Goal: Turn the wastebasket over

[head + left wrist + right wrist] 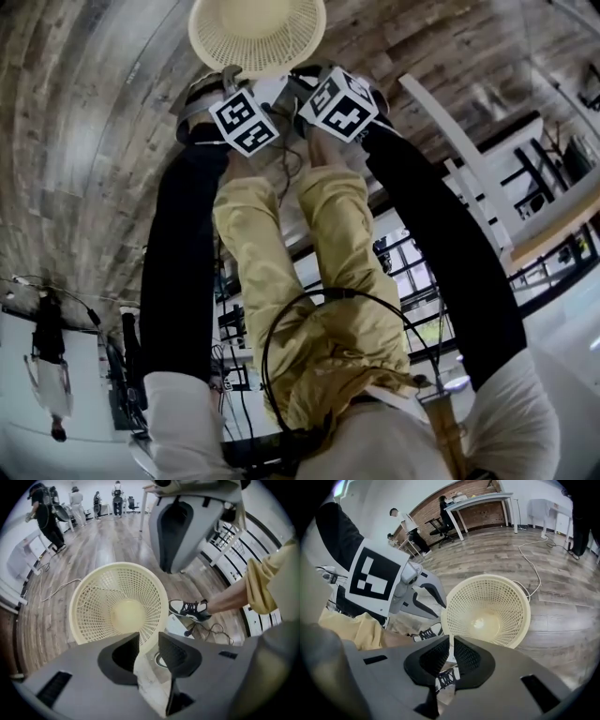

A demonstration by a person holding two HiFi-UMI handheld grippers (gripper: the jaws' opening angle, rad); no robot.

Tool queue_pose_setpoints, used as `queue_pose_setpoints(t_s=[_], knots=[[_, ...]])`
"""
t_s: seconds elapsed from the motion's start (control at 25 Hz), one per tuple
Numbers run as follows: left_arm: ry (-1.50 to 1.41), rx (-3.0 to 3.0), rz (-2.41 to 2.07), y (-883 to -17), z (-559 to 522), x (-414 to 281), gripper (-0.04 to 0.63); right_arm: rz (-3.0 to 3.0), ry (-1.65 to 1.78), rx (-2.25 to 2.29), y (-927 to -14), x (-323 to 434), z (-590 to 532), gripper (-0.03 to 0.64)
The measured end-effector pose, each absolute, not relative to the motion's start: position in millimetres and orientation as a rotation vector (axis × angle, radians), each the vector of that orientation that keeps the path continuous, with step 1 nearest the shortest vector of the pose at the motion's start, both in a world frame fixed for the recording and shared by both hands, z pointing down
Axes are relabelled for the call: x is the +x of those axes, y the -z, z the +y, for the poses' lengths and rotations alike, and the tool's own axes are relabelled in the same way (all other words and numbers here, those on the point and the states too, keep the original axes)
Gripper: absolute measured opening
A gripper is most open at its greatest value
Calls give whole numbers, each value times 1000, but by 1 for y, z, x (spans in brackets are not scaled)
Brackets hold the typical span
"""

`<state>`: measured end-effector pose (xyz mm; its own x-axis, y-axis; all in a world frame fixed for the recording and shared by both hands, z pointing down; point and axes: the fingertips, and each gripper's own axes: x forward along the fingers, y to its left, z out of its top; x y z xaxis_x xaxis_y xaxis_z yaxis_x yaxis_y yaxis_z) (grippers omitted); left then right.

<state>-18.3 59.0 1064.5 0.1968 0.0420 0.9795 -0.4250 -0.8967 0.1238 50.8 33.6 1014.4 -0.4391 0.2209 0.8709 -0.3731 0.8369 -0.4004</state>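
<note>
Position: the wastebasket [216,42] sits on the wood-plank floor [103,112] directly ahead of the person's feet. Both claws are at its near rim.

Left gripper [149,641]: jaws apart with a clear gap and nothing in it. The near rim lies just beyond the tips. Right gripper [450,641]: jaws drawn almost together, leaving only a slit. A pale sliver shows through that slit, but I take it for something on the floor, not the rim; from here I would not swear to it.

Risks noted:
- The right claw is too narrow as it stands to take the rim; pushed forward like this, it would likely shove the basket away across the smooth boards.
- A one-sided pinch on so thin a lip may slip or flex as the basket is tipped.
- A shoe [190,610] and a loose cable [211,630] lie just beside the basket and could snag or stop it as it rolls over.

Condition of the basket: cream plastic, open lattice wall, flared rim, solid round base visible inside. It is empty, mouth facing the claws, not yet inverted.
</note>
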Motion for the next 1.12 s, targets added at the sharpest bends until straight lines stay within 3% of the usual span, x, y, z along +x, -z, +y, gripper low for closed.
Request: queue_pose_setpoints(t_s=[0.12, 0.2, 0.32, 0.36, 0.4, 0.6, 0.76, 1.0, 1.12], knots=[[-1854, 2165, -193, -1085, 68, -7, 200, -1909, -692, 135, -1024, 63, 24, 26], [-1928, 2187, -88, -1100, 74, -1, 235, -1914, -700, 142, -1028, 70, 20, 26], [-2073, 2119, 10, -1127, 84, -7, 232, -1917, -716, 150, -1030, 79, 20, 26], [-2112, 2083, 10, -1135, 84, -12, 211, -1917, -724, 153, -1031, 81, 20, 26], [-2134, 2057, 1, -1139, 82, -16, 142, -1916, -732, 156, -1031, 83, 20, 26], [-2102, 2149, -113, -1123, 60, -15, 104, -1912, -746, 175, -1027, 93, 21, 26], [-1817, 2152, -358, -1095, 30, -8, 69, -1899, -781, 210, -1021, 96, 19, 26], [-962, 1804, -764, -1064, -35, -20, 55, -1914, -805, 245, -1021, 84, 5, 26], [-722, 1705, -848, -1061, -45, -38, 57, -1920, -824, 263, -1024, 80, 3, 26]])
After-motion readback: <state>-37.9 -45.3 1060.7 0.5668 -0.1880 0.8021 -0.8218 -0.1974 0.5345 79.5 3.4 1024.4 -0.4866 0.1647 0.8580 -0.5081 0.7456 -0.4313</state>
